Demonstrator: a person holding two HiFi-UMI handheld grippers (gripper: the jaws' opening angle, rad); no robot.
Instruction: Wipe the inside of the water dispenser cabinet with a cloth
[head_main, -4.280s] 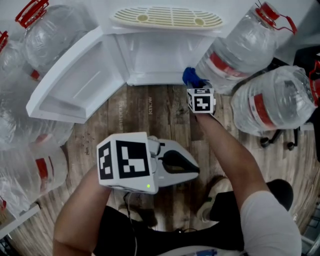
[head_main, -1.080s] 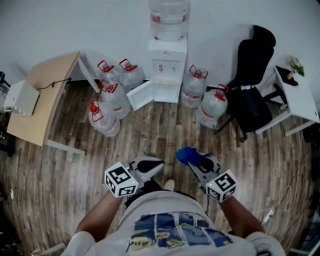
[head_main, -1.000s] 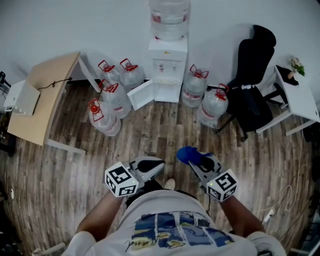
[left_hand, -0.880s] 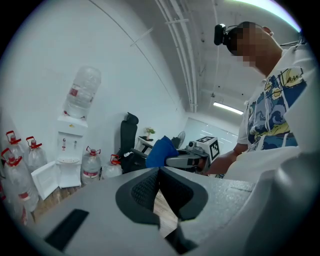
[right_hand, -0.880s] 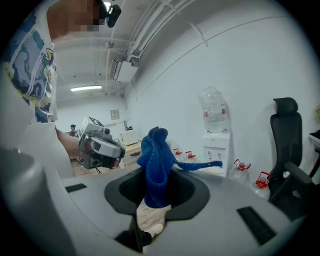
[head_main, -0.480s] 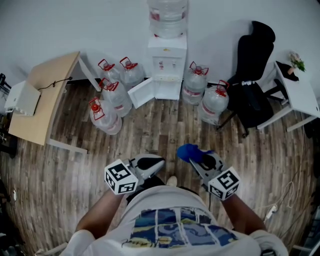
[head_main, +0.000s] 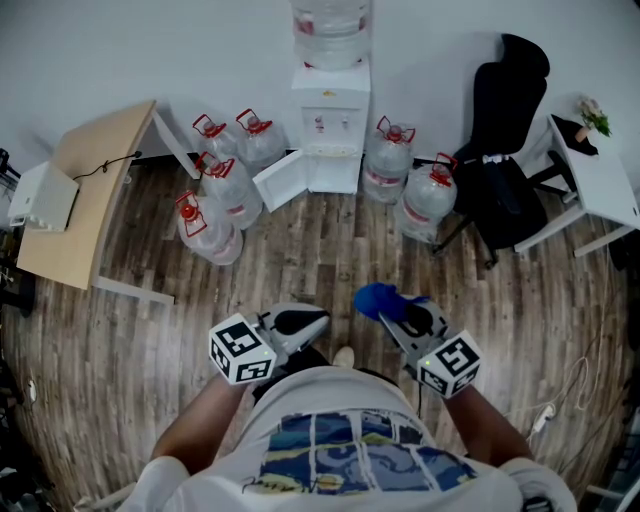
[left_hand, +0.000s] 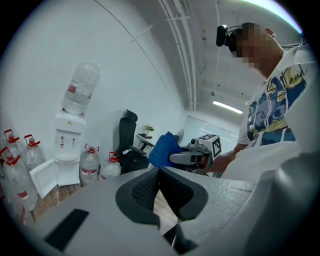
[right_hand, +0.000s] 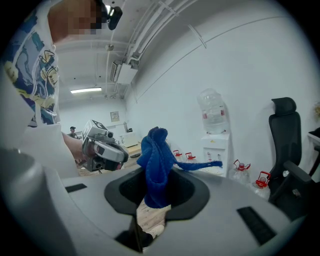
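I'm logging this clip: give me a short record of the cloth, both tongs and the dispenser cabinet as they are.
cloth: blue, bunched, clamped in right tongs
left tongs: shut, empty
water dispenser: at far wall, well apart from both tongs
cabinet door: open
water bottles: on floor both sides of dispenser

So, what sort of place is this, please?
Probably an office: a water dispenser stands at the wall among large water jugs, with a black office chair and a wooden desk nearby.
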